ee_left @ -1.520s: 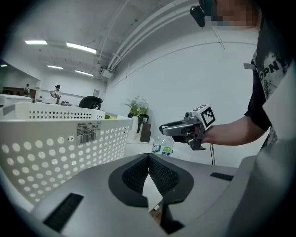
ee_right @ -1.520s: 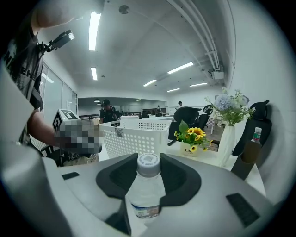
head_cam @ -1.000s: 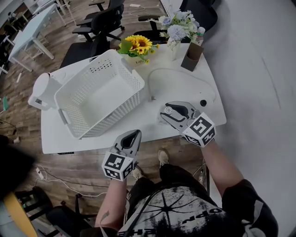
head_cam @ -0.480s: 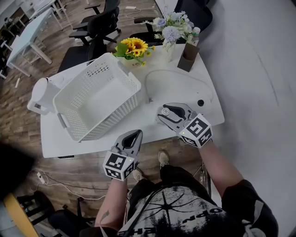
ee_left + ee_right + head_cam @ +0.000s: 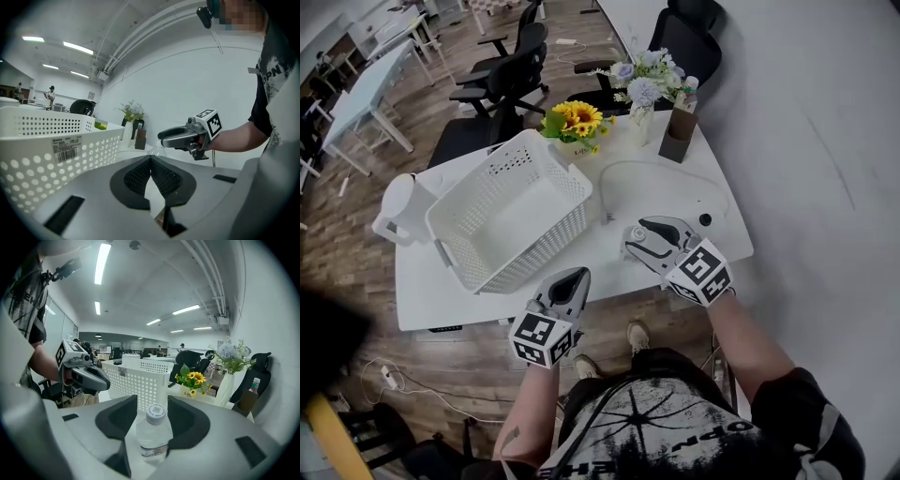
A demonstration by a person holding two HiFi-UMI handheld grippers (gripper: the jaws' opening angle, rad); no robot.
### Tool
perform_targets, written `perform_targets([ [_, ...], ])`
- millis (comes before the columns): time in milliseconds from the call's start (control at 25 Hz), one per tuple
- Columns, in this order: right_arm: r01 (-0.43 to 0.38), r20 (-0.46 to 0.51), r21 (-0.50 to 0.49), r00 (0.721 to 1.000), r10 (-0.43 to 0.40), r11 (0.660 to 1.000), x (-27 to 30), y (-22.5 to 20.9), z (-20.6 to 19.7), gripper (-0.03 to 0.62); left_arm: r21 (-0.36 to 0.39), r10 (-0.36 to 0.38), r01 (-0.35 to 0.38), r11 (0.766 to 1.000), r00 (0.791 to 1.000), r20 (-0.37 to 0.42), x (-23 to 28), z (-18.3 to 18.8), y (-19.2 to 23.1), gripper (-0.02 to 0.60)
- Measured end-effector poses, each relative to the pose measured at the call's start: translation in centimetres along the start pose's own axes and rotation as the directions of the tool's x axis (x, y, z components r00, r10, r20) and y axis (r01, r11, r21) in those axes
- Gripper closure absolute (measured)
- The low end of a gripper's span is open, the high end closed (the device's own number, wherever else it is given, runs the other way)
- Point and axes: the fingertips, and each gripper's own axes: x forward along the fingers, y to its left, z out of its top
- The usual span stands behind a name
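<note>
A person stands at the front of a white table [image 5: 680, 192], holding a gripper in each hand. The right gripper [image 5: 634, 238] is over the table's front right area, its two jaws pressed against either side of a clear water bottle [image 5: 153, 437]. The bottle stands upright with a white cap on top. Whether its base rests on the tabletop cannot be told. The left gripper [image 5: 572, 276] sits just off the table's front edge, over the wooden floor, with its jaws pressed together and nothing between them. It points toward the near corner of a large white perforated basket [image 5: 542, 251], which lies on the table to the left of the bottle and apart from it. From the left gripper view, the basket's wall fills the left side, and the right gripper shows farther off to the right. At the back of the table stand a pot of sunflowers [image 5: 573, 120], a vase of pale flowers [image 5: 643, 86] and a brown holder [image 5: 679, 123]. A white jug [image 5: 397, 208] sits at the table's left end.
</note>
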Motion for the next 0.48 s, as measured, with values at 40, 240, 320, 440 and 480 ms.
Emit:
perform_targets([
  [40,0.01,0.006,-0.003,1.0,-0.01,1.0,-0.4,0.0,0.4,0.398,0.004,-0.004,0.004,1.0,1.0,0.007,-0.3,0.4,-0.1,0.572],
  [240,0.063,0.031,-0.007,0.998,-0.063,0.998,-2.2,0.5,1.5,0.398,0.03,-0.028,0.027,0.999,0.999,0.032,-1.1,1.7,-0.5,0.572],
  [320,0.083,0.042,0.015,0.996,-0.084,0.996,-3.2,1.0,1.7,0.398,0.046,-0.04,0.038,0.998,0.999,0.035,-1.5,2.0,-0.9,0.572],
  [440,0.101,0.045,0.043,0.994,-0.102,0.994,-4.4,1.7,1.5,0.399,0.066,-0.067,0.065,0.996,0.997,0.031,-1.8,2.3,-1.7,0.572],
  [480,0.103,0.047,0.05,0.993,-0.105,0.993,-4.7,1.9,1.3,0.399,0.072,-0.078,0.075,0.995,0.997,0.029,-1.8,2.3,-2.0,0.572],
])
